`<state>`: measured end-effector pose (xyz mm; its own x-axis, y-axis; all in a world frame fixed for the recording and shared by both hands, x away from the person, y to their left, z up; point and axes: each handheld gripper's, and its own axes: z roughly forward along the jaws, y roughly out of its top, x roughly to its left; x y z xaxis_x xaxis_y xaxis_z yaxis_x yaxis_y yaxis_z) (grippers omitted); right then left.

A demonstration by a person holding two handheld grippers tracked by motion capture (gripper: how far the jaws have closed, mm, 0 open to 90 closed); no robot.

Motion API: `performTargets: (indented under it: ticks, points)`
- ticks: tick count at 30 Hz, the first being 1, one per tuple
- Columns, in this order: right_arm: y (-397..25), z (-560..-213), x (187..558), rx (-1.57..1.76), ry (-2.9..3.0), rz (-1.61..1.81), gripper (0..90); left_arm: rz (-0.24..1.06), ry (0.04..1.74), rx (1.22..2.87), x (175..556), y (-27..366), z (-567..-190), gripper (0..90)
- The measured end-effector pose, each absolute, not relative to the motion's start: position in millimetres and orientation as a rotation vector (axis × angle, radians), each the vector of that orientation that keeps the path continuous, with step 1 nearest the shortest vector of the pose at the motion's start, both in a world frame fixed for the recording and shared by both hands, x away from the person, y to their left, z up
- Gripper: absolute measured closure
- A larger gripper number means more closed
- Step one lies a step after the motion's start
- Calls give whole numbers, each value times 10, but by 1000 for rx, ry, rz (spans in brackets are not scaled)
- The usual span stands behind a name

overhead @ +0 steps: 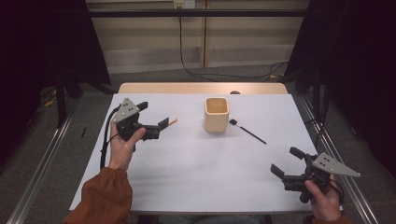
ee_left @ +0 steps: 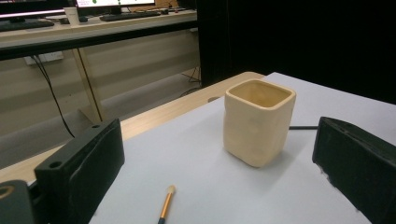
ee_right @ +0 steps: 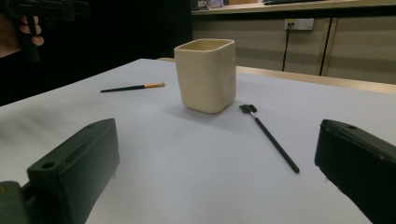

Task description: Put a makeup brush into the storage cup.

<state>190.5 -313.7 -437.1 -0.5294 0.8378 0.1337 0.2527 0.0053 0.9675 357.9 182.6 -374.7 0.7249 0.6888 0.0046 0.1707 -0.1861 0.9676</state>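
White-covered table [overhead: 187, 172] on a wooden top, dark curtains either side, cabling on the floor behind. Work area tidy, three items laid out.

Cream square cup [overhead: 216, 114] upright near the centre-back of the sheet, mouth open upward, nothing visible inside from the high view. Placement central, presumably so as to be reachable from both sides.

Orange-tipped brush [overhead: 171, 122] flat on the sheet left of the cup, well apart from it, tip toward the cup. Seen in the left gripper view lying between the jaws, slightly low. Left gripper [overhead: 162, 124] held above the table just beside this brush, jaws spread wide, nothing gripped. Judged as lined up for a descent onto the brush handle; not yet touching.

Black flat-headed brush [overhead: 247, 131] flat on the sheet right of the cup, head just beside the cup's base, handle angled away toward the near right edge.

Right gripper [overhead: 286, 162] near the front right corner, well apart from both cup and black brush, jaws wide open, empty. Judged as waiting, aimed toward the cup.

Likely intent: brushes into the cup, one per hand. Risk noted: thin handles flat on the sheet, easily pushed rather than pinched.
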Motion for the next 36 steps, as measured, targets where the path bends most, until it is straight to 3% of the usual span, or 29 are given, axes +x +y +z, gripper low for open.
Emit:
performTargets:
  ticks: [14, 27, 30, 36]
  points:
    - [-3142, -4371, 1902, 1124, 1793, 1555, 0, 530, 762, 1788, 3923, 1843, -3831, 22]
    - [-3132, -4374, 1907, 1116, 1801, 1552, 0, 552, 716, 1926, 4098, 1765, -3621, 29]
    - [-3134, -4376, 1909, 1116, 1803, 1552, 0, 497, 750, 1986, 4135, 1753, -3626, 45]
    - [-3135, -4375, 1909, 1116, 1806, 1550, 0, 556, 761, 2064, 4184, 1730, -3651, 49]
